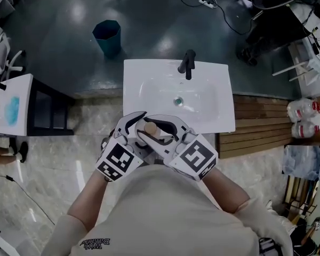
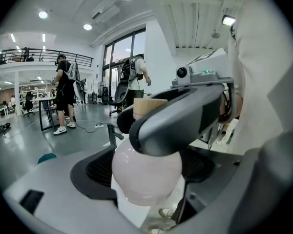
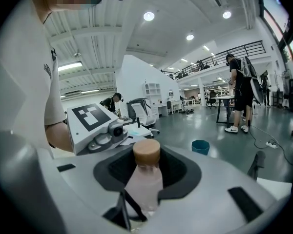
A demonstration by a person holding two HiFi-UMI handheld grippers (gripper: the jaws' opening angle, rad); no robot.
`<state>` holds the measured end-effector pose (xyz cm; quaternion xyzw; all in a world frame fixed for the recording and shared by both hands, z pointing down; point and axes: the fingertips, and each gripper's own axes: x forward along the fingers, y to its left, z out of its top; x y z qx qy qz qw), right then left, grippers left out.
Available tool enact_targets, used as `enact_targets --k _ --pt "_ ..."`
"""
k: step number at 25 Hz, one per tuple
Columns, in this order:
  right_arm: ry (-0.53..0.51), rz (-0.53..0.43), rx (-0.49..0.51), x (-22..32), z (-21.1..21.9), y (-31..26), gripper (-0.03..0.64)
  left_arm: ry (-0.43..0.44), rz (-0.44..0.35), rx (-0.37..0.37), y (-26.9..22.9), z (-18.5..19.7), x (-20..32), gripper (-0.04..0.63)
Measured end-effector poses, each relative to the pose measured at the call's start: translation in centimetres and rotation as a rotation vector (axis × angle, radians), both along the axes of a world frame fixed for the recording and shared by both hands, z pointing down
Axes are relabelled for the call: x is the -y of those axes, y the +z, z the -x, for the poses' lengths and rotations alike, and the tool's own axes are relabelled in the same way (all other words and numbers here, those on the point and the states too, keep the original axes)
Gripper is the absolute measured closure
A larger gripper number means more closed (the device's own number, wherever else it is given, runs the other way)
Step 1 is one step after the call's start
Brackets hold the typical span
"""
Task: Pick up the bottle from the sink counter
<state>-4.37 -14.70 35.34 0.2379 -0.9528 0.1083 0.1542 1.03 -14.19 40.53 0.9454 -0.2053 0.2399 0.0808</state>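
The pale pink translucent plastic bottle (image 1: 151, 128) with a tan cap stands upright, its long axis vertical, directly between the jaws of both grippers, at the front edge of the white sink counter (image 1: 218, 116). The right gripper (image 1: 156, 132) clasps it below the cap. The left gripper (image 1: 138, 126) seems pressed on its wide body. I judge the lift needs to go straight up.

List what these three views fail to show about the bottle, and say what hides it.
Head view: of the bottle only the cap shows; the left gripper and right gripper cover its body.
Left gripper view: the right gripper's jaw crosses the bottle's neck.
Right gripper view: the bottle's base lies out of sight low between the jaws; whether their pads press it is unclear.
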Motion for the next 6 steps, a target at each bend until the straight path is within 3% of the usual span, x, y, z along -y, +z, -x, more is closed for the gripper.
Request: enact_targets --k 6 --pt "0.001 0.006 0.004 -0.01 0.26 -0.09 0.503 0.005 0.006 -0.001 0.06 0.04 0.09 0.215"
